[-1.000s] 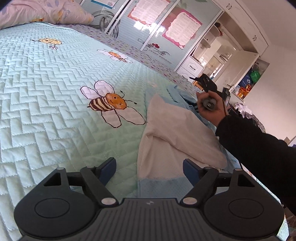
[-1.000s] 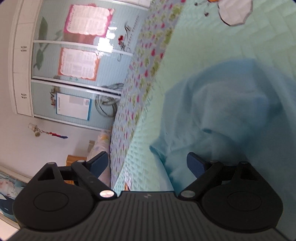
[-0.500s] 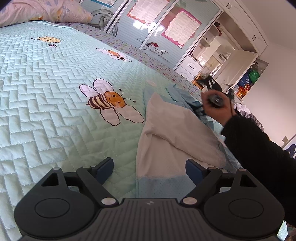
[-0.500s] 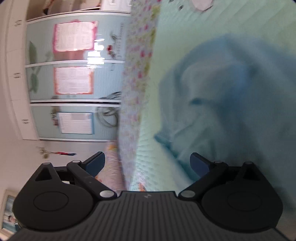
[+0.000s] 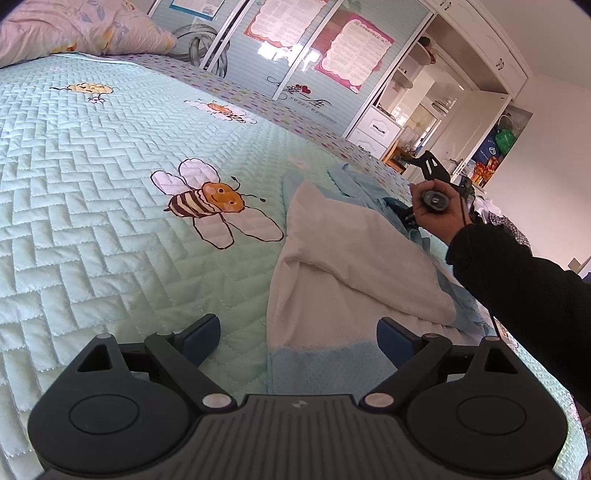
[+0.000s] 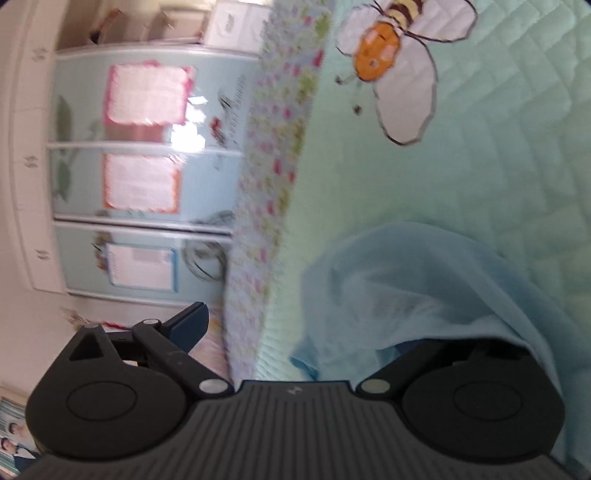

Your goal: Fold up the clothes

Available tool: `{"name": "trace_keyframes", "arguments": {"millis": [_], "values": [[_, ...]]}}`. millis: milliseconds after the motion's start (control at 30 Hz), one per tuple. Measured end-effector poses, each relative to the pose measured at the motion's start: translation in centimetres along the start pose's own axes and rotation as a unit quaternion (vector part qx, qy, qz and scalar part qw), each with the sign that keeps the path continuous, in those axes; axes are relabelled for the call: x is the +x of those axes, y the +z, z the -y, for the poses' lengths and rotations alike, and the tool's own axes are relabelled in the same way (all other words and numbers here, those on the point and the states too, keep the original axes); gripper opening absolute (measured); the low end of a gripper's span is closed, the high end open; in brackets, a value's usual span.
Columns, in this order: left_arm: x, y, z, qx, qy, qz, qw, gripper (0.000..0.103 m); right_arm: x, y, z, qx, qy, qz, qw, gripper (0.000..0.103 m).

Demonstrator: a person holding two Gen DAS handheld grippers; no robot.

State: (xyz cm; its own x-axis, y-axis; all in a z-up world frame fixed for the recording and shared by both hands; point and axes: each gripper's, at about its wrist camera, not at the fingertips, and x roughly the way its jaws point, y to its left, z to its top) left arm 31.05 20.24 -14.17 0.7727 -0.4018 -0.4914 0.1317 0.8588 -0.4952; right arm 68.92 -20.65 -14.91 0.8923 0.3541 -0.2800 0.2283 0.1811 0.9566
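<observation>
A garment (image 5: 343, 266), cream inside with light blue mesh outside, lies partly folded on the mint quilted bed (image 5: 92, 206). My left gripper (image 5: 299, 336) hovers low at its near hem; the jaws are opening and the hem lies between them, with neither pad pressing it. At the garment's far end a hand in a black sleeve (image 5: 436, 214) holds the right tool. In the right wrist view, my right gripper (image 6: 295, 339) stands wide apart. Its left finger (image 6: 188, 325) is bare, and light blue cloth (image 6: 406, 288) drapes over the right finger and hides it.
Bee prints (image 5: 210, 203) mark the quilt. A pink floral pillow (image 5: 81, 29) lies at the head of the bed. Sliding wardrobe doors (image 5: 295, 48) and open white shelves (image 5: 424, 110) stand beyond the bed's flowered border (image 6: 266, 184).
The left jaws have spread a little wider over the hem. The right hand has drifted along the garment's far end and rolled, and blue cloth now covers its right finger.
</observation>
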Motion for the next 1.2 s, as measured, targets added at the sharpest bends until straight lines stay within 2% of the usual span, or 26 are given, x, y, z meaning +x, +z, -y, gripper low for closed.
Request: {"name": "trace_keyframes", "arguments": {"millis": [233,300,400,433,467,500,533,567,767,833,900,933,1200], "values": [[0.1,-0.1,0.2,0.004,0.000,0.001,1.0000,0.095,0.7,0.0,-0.5,-0.058,0.019,0.023,0.998,0.100],[0.2,-0.2,0.3,0.009,0.001,0.001,1.0000,0.097,1.5,0.2,-0.7,-0.066,-0.008,0.022,0.998,0.099],[0.3,-0.2,0.5,0.016,0.003,0.001,0.9999,0.097,2.0,-0.1,-1.8,-0.105,-0.057,0.025,0.993,0.091],[0.3,-0.2,0.5,0.016,0.003,0.000,0.9999,0.097,1.6,-0.3,-1.9,-0.113,-0.060,0.029,0.991,0.086],[0.2,-0.2,0.5,0.015,0.002,0.000,0.9999,0.097,1.2,-0.6,-2.0,-0.122,-0.064,0.033,0.990,0.072],[0.2,-0.2,0.5,0.014,0.002,0.000,0.9999,0.097,0.7,-0.7,-2.0,-0.128,-0.074,0.037,0.988,0.064],[0.2,-0.2,0.5,0.014,0.002,0.000,0.9999,0.097,0.1,-0.8,-1.5,-0.128,-0.091,0.039,0.987,0.043],[0.2,-0.2,0.5,0.014,0.002,-0.001,0.9999,0.098,-0.5,-0.7,-0.8,-0.122,-0.102,0.037,0.987,0.029],[0.4,-0.4,0.8,0.024,0.006,-0.001,0.9997,0.099,-1.8,0.0,1.0,-0.086,-0.089,0.049,0.991,0.027],[0.4,-0.4,0.9,0.026,0.007,-0.001,0.9996,0.100,-1.4,0.0,0.8,-0.092,-0.093,0.050,0.990,0.027],[0.4,-0.4,0.9,0.026,0.007,-0.001,0.9996,0.100,-1.3,-0.1,0.7,-0.100,-0.095,0.050,0.989,0.017],[0.4,-0.4,0.9,0.026,0.007,-0.001,0.9996,0.100,-1.4,-0.2,0.6,-0.105,-0.094,0.050,0.989,0.002],[0.5,-0.6,0.9,0.031,0.006,0.000,0.9995,0.101,-1.8,0.2,-1.0,-0.114,-0.049,0.047,0.991,0.002]]}}
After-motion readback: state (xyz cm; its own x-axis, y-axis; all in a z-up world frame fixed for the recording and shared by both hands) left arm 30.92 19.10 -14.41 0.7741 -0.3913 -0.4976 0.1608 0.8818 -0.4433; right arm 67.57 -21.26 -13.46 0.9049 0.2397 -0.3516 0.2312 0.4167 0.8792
